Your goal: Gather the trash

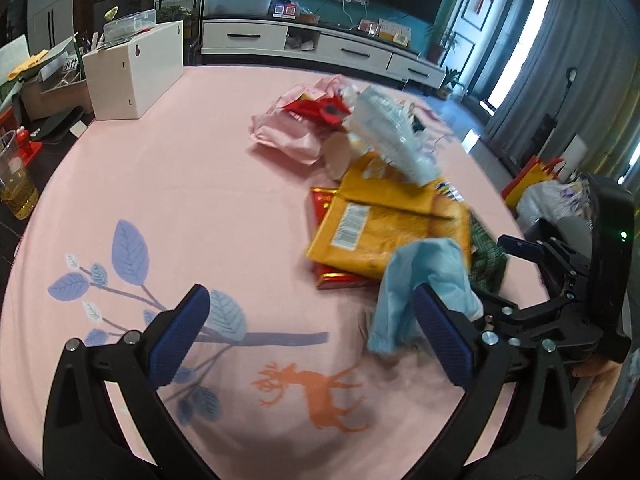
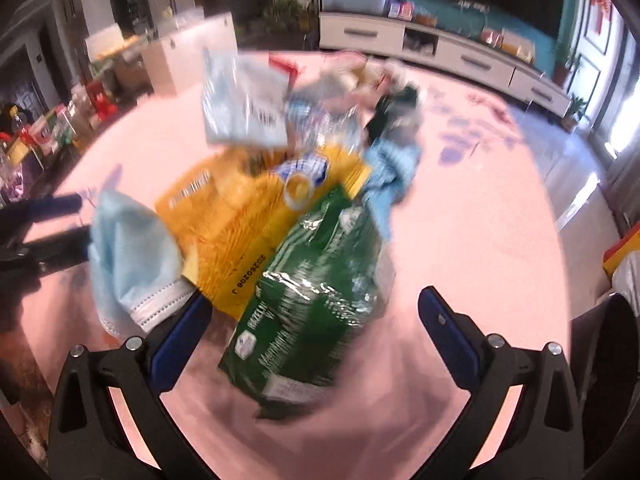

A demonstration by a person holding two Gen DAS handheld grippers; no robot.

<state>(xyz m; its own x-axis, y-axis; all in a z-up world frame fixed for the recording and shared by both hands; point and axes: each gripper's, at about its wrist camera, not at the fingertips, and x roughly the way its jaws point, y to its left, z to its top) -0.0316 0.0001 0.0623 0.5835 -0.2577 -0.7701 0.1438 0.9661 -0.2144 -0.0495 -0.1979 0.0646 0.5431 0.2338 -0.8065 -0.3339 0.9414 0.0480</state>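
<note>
A trash pile lies on the pink tablecloth (image 1: 200,200): a yellow padded envelope (image 1: 384,224) over a red packet (image 1: 332,280), a pink bag (image 1: 288,132) and a clear plastic wrapper (image 1: 392,136). A light blue face mask (image 1: 420,288) rests against my left gripper's right finger; the left gripper (image 1: 312,336) is open and holds nothing. My right gripper (image 2: 316,332) is open, with a green foil packet (image 2: 320,292) lying between its fingers, ungripped. The mask (image 2: 128,256) touches its left finger. The yellow envelope (image 2: 240,216) lies beyond. The left gripper (image 2: 64,224) shows at the left edge.
A white box (image 1: 136,72) stands at the table's far left corner. A plastic cup of yellow liquid (image 1: 16,192) sits off the left edge. A TV cabinet (image 1: 320,48) runs along the far wall. Bags (image 1: 548,200) sit on the floor to the right.
</note>
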